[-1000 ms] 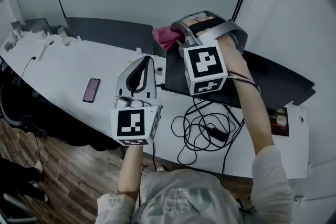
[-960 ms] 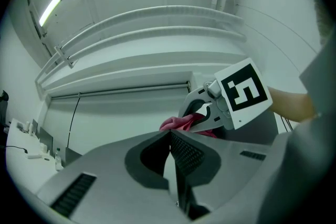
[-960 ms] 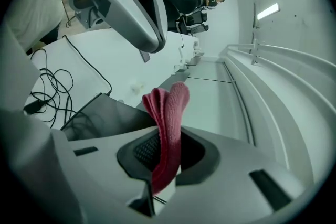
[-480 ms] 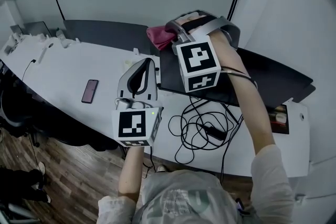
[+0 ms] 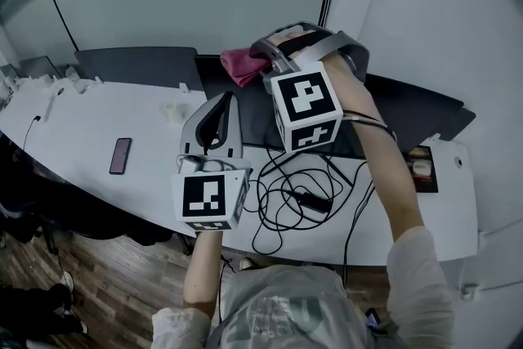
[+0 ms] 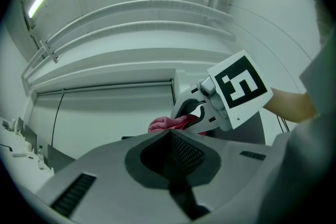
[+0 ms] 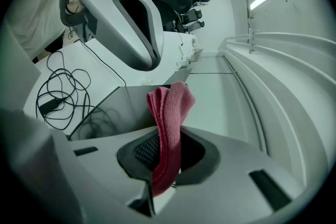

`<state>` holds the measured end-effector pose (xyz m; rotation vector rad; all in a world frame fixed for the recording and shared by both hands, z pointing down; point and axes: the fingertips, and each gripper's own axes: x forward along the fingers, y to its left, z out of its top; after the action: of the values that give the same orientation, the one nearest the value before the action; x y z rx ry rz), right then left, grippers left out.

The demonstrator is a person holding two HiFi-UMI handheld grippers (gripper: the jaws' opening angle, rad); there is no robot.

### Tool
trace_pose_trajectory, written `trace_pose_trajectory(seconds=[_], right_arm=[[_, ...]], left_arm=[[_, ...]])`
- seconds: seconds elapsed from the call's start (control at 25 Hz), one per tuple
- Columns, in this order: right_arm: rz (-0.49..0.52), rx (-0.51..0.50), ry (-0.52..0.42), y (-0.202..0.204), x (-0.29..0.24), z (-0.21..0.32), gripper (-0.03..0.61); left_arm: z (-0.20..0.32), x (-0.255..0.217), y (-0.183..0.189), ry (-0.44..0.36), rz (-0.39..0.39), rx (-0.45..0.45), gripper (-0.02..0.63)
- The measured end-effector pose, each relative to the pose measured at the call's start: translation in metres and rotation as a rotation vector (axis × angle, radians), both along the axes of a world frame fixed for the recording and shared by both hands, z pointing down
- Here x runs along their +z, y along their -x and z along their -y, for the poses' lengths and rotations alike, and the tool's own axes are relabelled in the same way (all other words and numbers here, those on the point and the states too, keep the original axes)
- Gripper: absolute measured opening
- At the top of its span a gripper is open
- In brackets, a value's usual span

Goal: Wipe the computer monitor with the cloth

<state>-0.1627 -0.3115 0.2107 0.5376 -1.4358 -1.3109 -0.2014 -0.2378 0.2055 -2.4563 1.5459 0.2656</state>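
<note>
Cloth [image 7: 170,113], pink and folded, is pinched between the jaws of the right gripper [image 5: 270,60], with its loose end standing up past the tips. It sits against the far top edge of the dark computer monitor [image 5: 409,110]. A second ago it was at the monitor's left corner; now it lies a little to the right of that corner. The left gripper [image 6: 170,136] has its jaws pressed together with nothing between them. It hovers over the white desk [image 5: 90,135] just near of the monitor's left end, much as before. The whole head view has slid sideways, so the phone [image 5: 120,155] on the desk appears further left, and the tangled cables [image 5: 294,200] lie near of the monitor.
</note>
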Motion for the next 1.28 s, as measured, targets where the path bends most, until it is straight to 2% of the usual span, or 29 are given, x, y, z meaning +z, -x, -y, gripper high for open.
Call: trace_pose_trajectory(seconds=[0.48, 0.96, 1.12, 1.28], right_arm=[[-0.002, 0.115, 0.000, -0.153, -0.003, -0.042, 0.054], [-0.054, 0.292, -0.018, -0.344, -0.001, -0.095, 0.054], [-0.050, 0.378, -0.007, -0.404, -0.001, -0.109, 0.054], [-0.021, 0.428, 0.008, -0.444, -0.001, -0.118, 0.054]], left_arm=[[-0.017, -0.005, -0.159, 0.003, 0.000, 0.189, 0.015], [-0.061, -0.002, -0.331, -0.016, -0.039, 0.364, 0.015], [-0.073, 0.003, -0.378, -0.008, -0.031, 0.432, 0.015], [-0.082, 0.002, -0.410, -0.006, -0.019, 0.475, 0.015]])
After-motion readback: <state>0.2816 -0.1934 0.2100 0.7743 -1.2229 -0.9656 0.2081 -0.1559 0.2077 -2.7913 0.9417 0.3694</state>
